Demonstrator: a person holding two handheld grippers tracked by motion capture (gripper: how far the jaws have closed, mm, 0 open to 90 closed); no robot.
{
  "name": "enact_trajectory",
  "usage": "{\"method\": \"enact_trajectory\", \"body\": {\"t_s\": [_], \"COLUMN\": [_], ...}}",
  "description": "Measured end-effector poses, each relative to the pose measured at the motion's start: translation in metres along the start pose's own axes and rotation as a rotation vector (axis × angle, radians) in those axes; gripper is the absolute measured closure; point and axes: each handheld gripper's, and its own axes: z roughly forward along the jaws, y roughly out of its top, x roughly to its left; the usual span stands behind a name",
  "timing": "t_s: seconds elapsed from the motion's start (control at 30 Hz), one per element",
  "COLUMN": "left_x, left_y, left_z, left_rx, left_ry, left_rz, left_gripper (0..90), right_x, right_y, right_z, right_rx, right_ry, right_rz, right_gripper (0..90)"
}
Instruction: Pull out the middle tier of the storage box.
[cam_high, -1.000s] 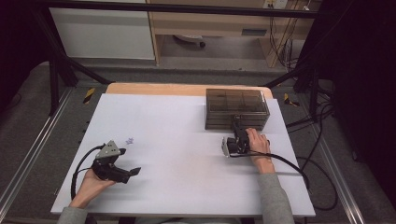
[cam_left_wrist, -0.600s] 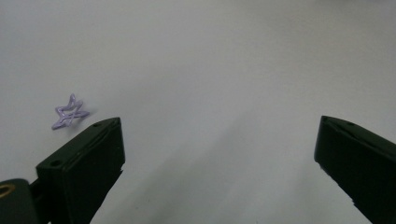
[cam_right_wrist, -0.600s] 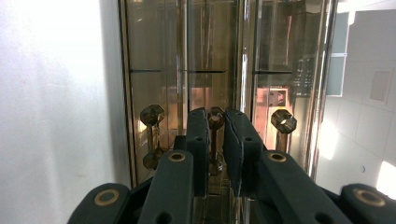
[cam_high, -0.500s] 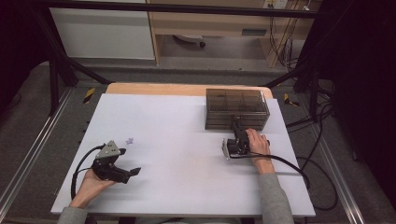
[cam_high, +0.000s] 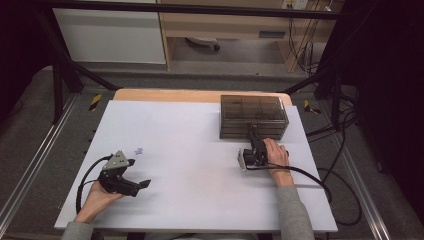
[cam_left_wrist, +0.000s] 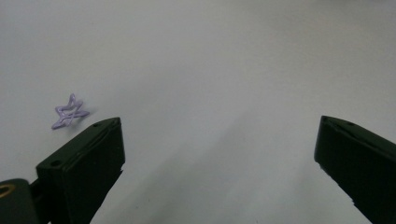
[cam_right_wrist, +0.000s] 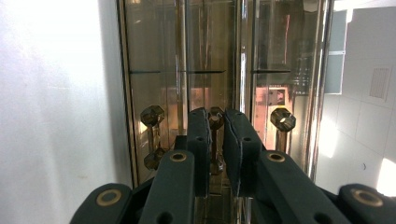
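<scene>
A: While my right gripper (cam_high: 251, 136) points toward twelve o'clock at the smoky drawer box (cam_high: 253, 116), what are its jaws doing?

B: They're nearly pressed together around the middle drawer knob (cam_right_wrist: 215, 117). I think they pinch its stem, though glare makes that hard to confirm.

A: And my left gripper (cam_high: 141, 186)?

B: Jaws spread wide, nothing between them, low over the white table (cam_high: 200, 150) at about seven o'clock. A small purple star clip (cam_left_wrist: 69, 111) lies just beside the left jaw.
</scene>
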Motion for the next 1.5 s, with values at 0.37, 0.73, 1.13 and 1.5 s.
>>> {"method": "enact_trajectory", "body": {"t_s": [0.37,0.73,1.13,1.5], "left_x": [0.000,0.000,-0.001,-0.002], "left_y": [0.000,0.000,0.000,0.001], "left_z": [0.000,-0.001,-0.001,-0.001], "left_rx": [0.000,-0.002,-0.001,-0.002], "left_ry": [-0.001,-0.001,-0.003,-0.004], "left_rz": [0.001,0.003,0.006,0.006], "left_gripper": [1.3,1.3,1.3,1.3], "right_x": [0.000,-0.001,-0.003,-0.002], "right_y": [0.000,0.000,0.000,0.000], "right_z": [-0.005,-0.010,-0.016,-0.022], "right_rx": [-0.007,-0.012,-0.023,-0.022], "right_ry": [0.010,0.019,0.027,0.035], "right_rz": [0.000,0.008,0.012,0.009], "right_gripper": [81.6,81.5,81.6,81.5]}}
